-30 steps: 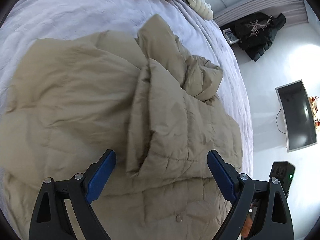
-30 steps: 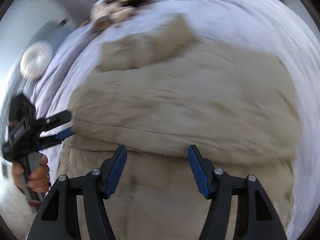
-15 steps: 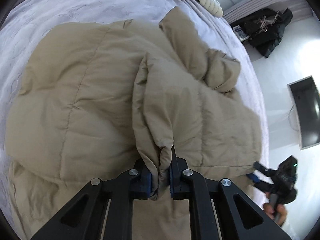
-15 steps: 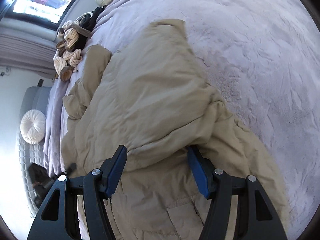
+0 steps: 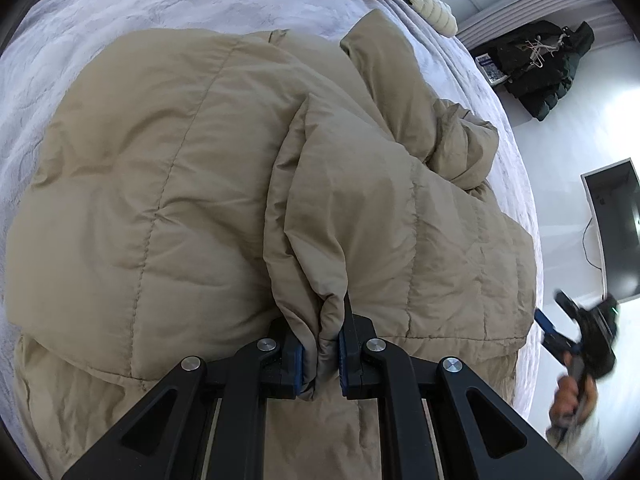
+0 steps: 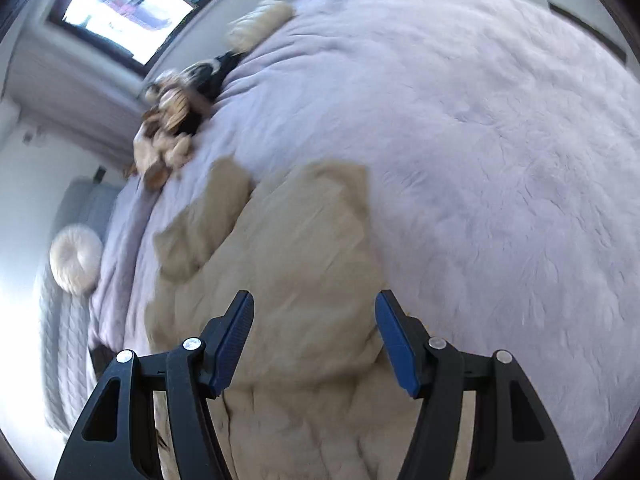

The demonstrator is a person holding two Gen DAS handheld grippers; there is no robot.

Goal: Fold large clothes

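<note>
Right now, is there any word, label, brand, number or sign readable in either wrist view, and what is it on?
None can be read.
Small blue-and-white item on the floor beside the dark coat: possibly printed, too small to read.
Beige padded jacket, pinched by the left gripper: no label showing.
Monitor: dark screen, no text.
Right wrist view: blurred; nothing legible on the window or bed cover.

Black tongs (image 5: 320,354); blue pads (image 6: 394,344); silver screws.
</note>
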